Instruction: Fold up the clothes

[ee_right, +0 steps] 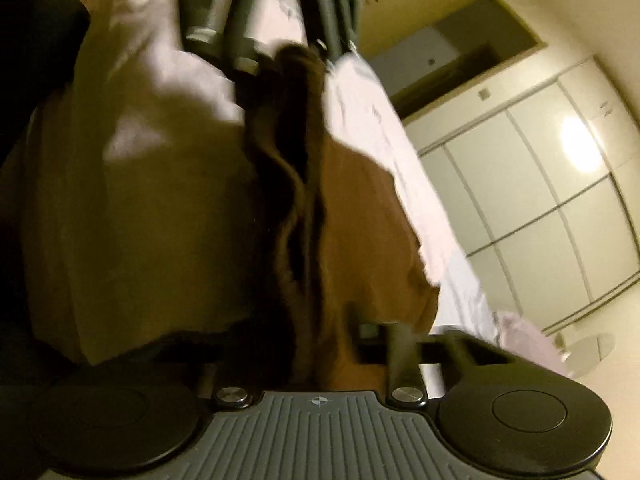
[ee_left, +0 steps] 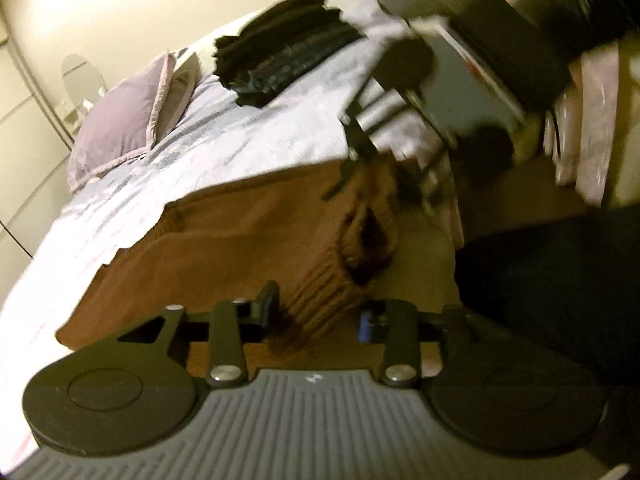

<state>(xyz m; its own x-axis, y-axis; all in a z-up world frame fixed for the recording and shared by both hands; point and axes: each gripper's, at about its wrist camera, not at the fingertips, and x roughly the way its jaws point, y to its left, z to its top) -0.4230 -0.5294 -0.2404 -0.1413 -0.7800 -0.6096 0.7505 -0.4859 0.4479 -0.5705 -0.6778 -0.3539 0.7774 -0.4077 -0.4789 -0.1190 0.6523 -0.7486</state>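
A brown knit garment (ee_left: 248,232) hangs lifted over the bed (ee_left: 248,128). My left gripper (ee_left: 316,312) is shut on its ribbed hem, which bunches between the two fingers. My right gripper (ee_left: 372,168) shows blurred in the left wrist view, above and right, shut on the same ribbed edge. In the right wrist view the brown garment (ee_right: 360,216) runs as a dark folded ridge from my right gripper (ee_right: 316,336) up to my left gripper (ee_right: 288,60). The right gripper's left finger is hidden by the cloth.
A stack of folded black clothes (ee_left: 288,48) lies on the lavender bedspread beyond the garment. A purple pillow (ee_left: 120,120) sits at the head of the bed. White wardrobe doors (ee_right: 540,184) line the wall. My dark-clothed body (ee_left: 552,280) is at the right.
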